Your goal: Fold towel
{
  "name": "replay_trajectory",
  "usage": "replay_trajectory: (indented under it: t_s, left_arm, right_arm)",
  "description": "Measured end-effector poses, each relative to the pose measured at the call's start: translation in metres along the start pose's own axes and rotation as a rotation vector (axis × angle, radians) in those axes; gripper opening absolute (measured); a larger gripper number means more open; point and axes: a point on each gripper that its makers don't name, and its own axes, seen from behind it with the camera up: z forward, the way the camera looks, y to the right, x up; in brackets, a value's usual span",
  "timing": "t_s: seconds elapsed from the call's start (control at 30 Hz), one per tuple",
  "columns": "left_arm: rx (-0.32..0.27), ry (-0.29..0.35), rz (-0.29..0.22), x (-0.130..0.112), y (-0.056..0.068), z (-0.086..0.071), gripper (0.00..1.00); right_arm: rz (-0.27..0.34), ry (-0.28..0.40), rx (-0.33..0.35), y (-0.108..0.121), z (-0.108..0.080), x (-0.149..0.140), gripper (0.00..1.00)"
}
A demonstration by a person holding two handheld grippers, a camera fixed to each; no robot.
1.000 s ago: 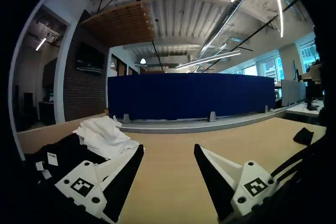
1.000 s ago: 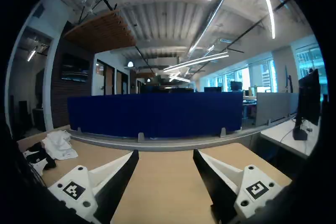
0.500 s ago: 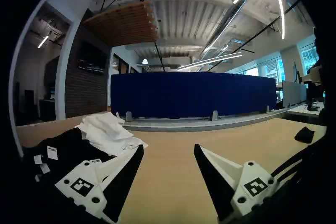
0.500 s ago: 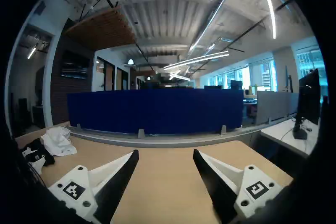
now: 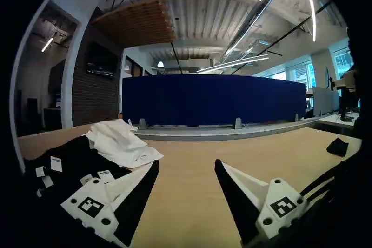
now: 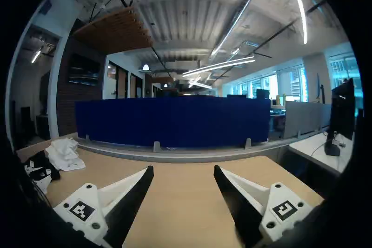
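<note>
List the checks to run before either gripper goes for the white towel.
1. Left gripper jaws open, empty: ok.
2. Right gripper jaws open, empty: ok.
3. White towel in sight on the table: ok.
4. Towel lying flat: not ok, crumpled.
5. Towel apart from the black cloth: not ok, they touch.
6. Towel corners found: cannot tell.
</note>
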Motion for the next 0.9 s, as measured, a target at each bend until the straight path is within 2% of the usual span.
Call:
replay_trajectory:
  t_s: [0.3,0.57,0.9]
  left_arm:
    - [0.005,-0.001,0.003,0.001,0.0,-0.001,0.89]
    - [0.005,0.0,0.002,0.001,0.0,-0.002,0.89]
    - [0.005,0.0,0.003,0.002,0.001,-0.002,0.89]
  right_arm:
    - [0.009,0.022,0.005,0.003,0.005,0.003,1.0]
    - [-0.022,0.059,0.002,0.011,0.008,0.011,1.0]
    - [-0.015,0.053,-0.013,0.026,0.008,-0.02,1.0]
